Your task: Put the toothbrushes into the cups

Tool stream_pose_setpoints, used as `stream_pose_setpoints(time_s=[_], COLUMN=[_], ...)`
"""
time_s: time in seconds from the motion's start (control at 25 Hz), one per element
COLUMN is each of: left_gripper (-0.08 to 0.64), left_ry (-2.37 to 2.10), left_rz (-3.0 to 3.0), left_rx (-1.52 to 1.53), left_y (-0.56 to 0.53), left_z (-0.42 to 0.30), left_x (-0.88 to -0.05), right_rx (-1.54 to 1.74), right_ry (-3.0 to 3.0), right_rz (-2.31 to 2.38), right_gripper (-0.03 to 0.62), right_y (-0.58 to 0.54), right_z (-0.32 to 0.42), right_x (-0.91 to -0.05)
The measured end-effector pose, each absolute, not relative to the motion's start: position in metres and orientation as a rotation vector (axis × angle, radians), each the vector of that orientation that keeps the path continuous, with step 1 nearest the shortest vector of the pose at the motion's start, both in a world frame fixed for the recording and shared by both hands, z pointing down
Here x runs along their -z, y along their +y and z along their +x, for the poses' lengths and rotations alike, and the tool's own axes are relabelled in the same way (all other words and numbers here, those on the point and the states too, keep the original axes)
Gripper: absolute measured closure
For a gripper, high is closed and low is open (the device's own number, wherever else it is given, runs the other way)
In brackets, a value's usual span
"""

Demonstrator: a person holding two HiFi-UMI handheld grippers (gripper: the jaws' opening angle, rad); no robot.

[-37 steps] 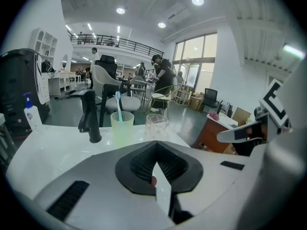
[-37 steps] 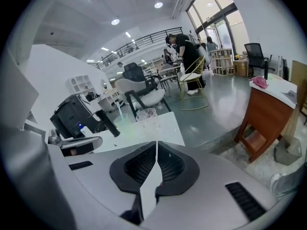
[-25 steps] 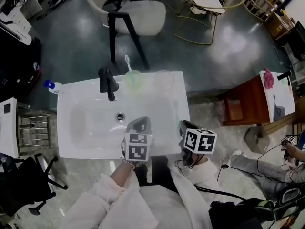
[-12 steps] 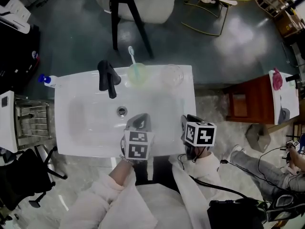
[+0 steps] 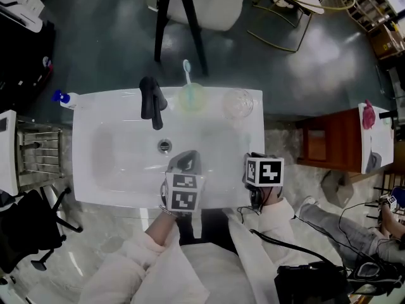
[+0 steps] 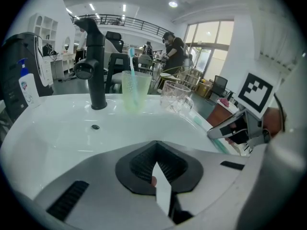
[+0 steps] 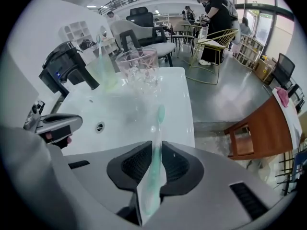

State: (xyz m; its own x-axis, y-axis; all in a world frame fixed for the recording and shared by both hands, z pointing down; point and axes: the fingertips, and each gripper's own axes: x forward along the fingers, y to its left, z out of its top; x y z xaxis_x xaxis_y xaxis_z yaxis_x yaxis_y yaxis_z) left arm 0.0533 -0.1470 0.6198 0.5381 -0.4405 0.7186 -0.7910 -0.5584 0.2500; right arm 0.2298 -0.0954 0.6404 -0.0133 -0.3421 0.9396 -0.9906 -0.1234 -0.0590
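Observation:
A pale green cup (image 5: 192,97) with a blue-white toothbrush (image 5: 186,68) upright in it stands on the white sink's back rim (image 5: 114,100). A clear cup (image 5: 237,104) stands to its right, nothing showing inside. My right gripper (image 5: 252,161) hovers over the sink's front right, shut on a green toothbrush (image 7: 157,128) that points toward the clear cup (image 7: 139,70). My left gripper (image 5: 185,161) is over the basin's front middle, shut and holding nothing. In the left gripper view the green cup (image 6: 134,90) and clear cup (image 6: 175,96) lie ahead.
A black faucet (image 5: 152,100) rises left of the green cup, above the drain (image 5: 164,145). A blue-capped bottle (image 5: 63,98) sits at the sink's left corner. A metal rack (image 5: 35,156) stands left, a wooden stool (image 5: 329,141) right, and chairs (image 5: 196,2) behind.
The head view has drifted, so the sink and cups sit lower and further right in the picture. Both grippers stay at the sink's front edge, the right one slightly further right.

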Motion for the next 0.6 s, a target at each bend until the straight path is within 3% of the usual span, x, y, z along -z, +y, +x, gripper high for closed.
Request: stream_pose_setpoints(time_s=[0.6], left_gripper=[0.561], left_ry=[-1.041], left_rz=[2.236], left_rx=[-0.758], left_y=[-0.158], left_z=[0.034], left_x=[-0.597], right_rx=[-1.187], right_ry=[-1.499], right_rz=[1.708], right_gripper=[0.545], right_y=[-0.105], right_z=[0.227], right_x=[-0.606])
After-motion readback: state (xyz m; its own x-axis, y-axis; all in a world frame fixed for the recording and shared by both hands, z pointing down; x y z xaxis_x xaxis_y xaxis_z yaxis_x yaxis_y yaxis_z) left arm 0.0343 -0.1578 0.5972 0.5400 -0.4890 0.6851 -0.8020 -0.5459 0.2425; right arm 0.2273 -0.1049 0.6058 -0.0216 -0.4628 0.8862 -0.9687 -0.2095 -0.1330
